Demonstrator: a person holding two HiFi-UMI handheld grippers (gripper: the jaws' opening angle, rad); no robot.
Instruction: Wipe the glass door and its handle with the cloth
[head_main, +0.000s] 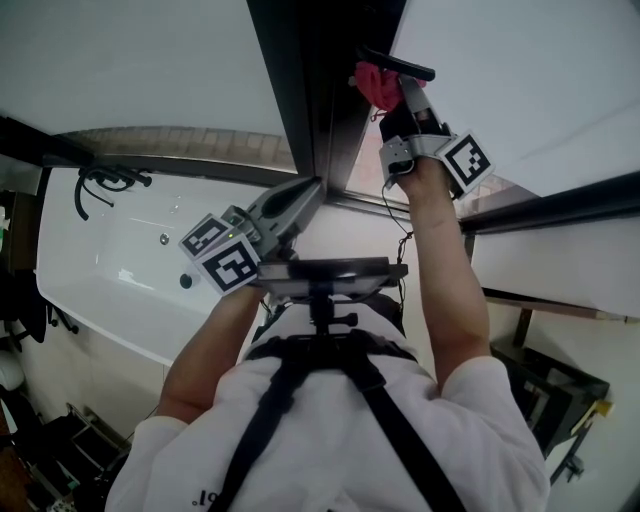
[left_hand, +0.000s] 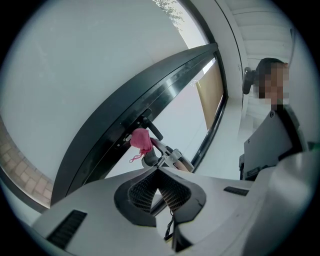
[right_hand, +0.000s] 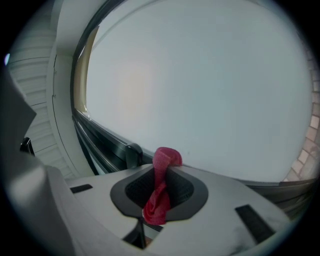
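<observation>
A person in a white shirt and black chest harness stands at a frosted glass door (head_main: 530, 80) with a dark frame (head_main: 305, 90), holding a gripper in each hand.

The right gripper (head_main: 398, 96) is raised at arm's length up to the door's black handle (head_main: 400, 65), a short bar that sticks out from the frame. Its jaws are pinched on a pink cloth (head_main: 376, 85). In the right gripper view, the cloth (right_hand: 160, 192) runs up between the two jaws of the right gripper (right_hand: 167, 169) and bunches in a small knob just past their tips, with the rounded end of the handle (right_hand: 133, 153) just beside it on the left and the pale glass (right_hand: 200, 85) filling the background. From the left gripper view, the bunched cloth (left_hand: 141, 139) appears to touch the handle (left_hand: 150, 128) where it meets the frame.

The left gripper (head_main: 310, 190) is held lower, near the chest, and points towards the foot of the frame. Its jaws are pressed together with nothing between them (left_hand: 157, 171).

A white bathtub (head_main: 110, 290) lies to the left, well apart from the door.
</observation>
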